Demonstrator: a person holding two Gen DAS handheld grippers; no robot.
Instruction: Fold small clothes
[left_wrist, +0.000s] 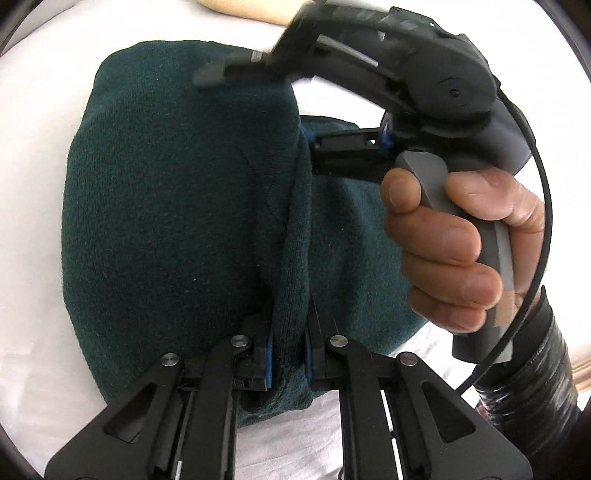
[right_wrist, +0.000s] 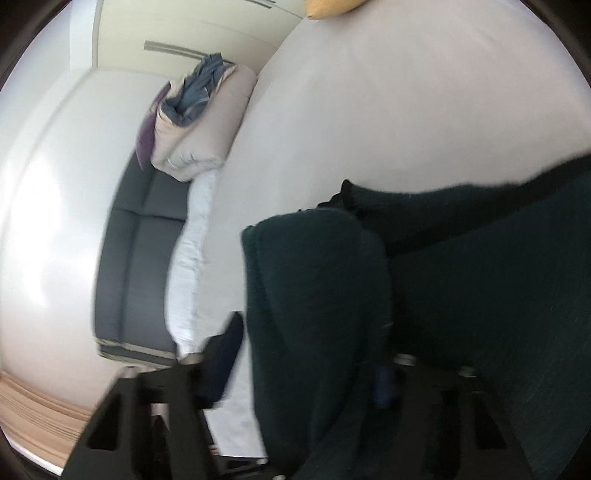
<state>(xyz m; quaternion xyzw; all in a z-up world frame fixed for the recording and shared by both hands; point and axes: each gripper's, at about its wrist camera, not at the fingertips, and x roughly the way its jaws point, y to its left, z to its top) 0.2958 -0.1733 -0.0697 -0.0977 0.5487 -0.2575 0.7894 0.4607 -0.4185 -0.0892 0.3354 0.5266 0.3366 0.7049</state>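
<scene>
Folding the green knit (left_wrist: 177, 206) on the bed (left_wrist: 40, 110), left claw (left_wrist: 288, 360) clamped on its fold, right claw (left_wrist: 258, 99) apart astride cloth; next, lay it flat.

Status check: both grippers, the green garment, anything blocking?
Left gripper shut on dark green garment. Right gripper jaws apart around its far edge, pads not pressing. Garment on white bed. Nothing blocking.

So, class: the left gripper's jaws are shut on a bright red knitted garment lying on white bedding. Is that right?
Not quite. The garment is dark green, not red, as the left wrist view shows. The rest stands: the left gripper has its jaws shut on a fold of it over the white bedding.
</scene>
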